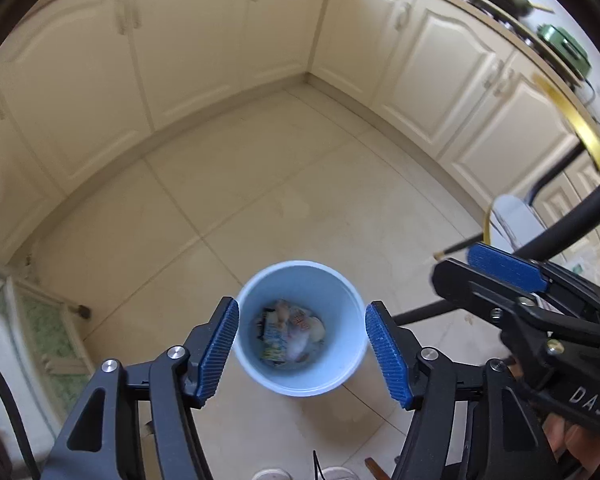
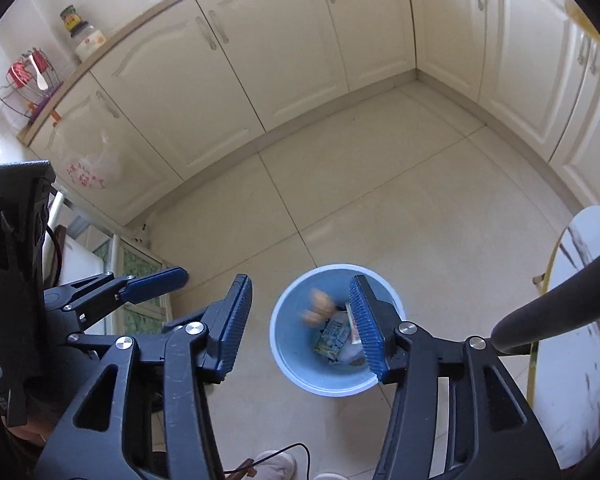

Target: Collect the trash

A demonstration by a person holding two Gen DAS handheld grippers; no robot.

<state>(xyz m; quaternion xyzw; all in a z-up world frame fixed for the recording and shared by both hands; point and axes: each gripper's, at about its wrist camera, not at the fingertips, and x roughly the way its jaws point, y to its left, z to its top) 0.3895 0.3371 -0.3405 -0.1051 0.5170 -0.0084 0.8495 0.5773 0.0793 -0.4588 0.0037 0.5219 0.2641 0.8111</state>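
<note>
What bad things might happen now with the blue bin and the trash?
Two things might. The orange bits are blurred above the blue bin, near its rim, so one might bounce out onto the floor. Both grippers, left and right, hang open close over the bin and might knock it over.

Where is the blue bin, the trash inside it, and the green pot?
blue bin (image 1: 300, 276): left wrist view, far inner wall.
trash (image 1: 290, 330): left wrist view, middle of the wrapper pile.
green pot (image 1: 566, 46): left wrist view, its lid.
</note>
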